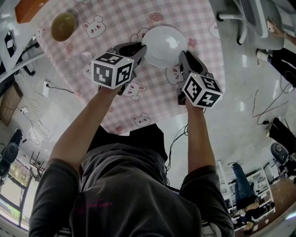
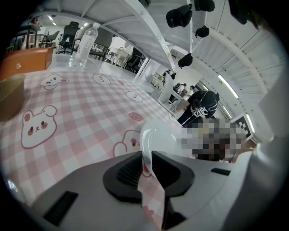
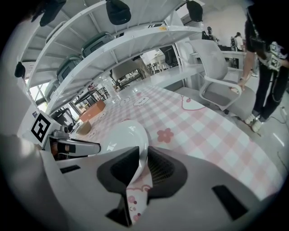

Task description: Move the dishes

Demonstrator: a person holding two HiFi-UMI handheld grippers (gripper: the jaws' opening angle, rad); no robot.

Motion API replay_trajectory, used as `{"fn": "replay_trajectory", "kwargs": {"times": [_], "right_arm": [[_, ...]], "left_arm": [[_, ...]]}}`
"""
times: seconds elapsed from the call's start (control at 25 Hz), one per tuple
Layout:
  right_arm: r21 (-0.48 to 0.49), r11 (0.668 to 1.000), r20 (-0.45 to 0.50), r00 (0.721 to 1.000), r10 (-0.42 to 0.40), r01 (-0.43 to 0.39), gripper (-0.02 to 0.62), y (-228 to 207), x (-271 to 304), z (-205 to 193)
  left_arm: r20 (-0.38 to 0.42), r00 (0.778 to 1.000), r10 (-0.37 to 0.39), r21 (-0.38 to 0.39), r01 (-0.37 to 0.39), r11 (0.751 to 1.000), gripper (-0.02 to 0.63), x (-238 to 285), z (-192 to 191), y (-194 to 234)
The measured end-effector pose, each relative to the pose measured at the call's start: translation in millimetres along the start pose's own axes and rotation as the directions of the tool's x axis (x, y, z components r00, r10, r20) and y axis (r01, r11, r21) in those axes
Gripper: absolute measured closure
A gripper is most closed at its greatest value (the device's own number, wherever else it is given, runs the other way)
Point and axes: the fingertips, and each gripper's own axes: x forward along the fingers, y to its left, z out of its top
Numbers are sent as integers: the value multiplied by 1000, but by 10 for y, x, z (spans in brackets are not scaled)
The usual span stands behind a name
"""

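A white plate (image 1: 164, 45) rests on the pink checked tablecloth (image 1: 115, 18) with bear prints. My left gripper (image 1: 141, 52) clamps the plate's left rim and my right gripper (image 1: 184, 58) clamps its right rim. In the left gripper view the thin white rim of the plate (image 2: 158, 135) stands between the dark pads of the left gripper (image 2: 146, 161), which press on it. In the right gripper view the plate (image 3: 124, 137) runs leftward out of the right gripper (image 3: 143, 163), whose pads pinch its edge the same way.
An olive-green bowl (image 1: 63, 25) sits at the table's far left, with an orange box (image 1: 28, 8) beyond it. A clear water bottle (image 2: 86, 43) stands at the far end. An office chair (image 1: 252, 21) and a standing person (image 3: 266, 54) are off the table's right side.
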Motion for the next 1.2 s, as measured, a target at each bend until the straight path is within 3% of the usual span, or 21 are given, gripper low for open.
{"fn": "replay_trajectory", "kwargs": {"times": [0.48, 1.2], "right_arm": [[-10, 1000, 54, 998, -18, 18, 532, 264, -228, 68], [-20, 997, 119, 990, -73, 76, 535, 940, -801, -171]], "left_arm": [[50, 999, -19, 27, 18, 999, 549, -318, 45, -61], [79, 993, -83, 69, 77, 995, 549, -1094, -253, -205]]}}
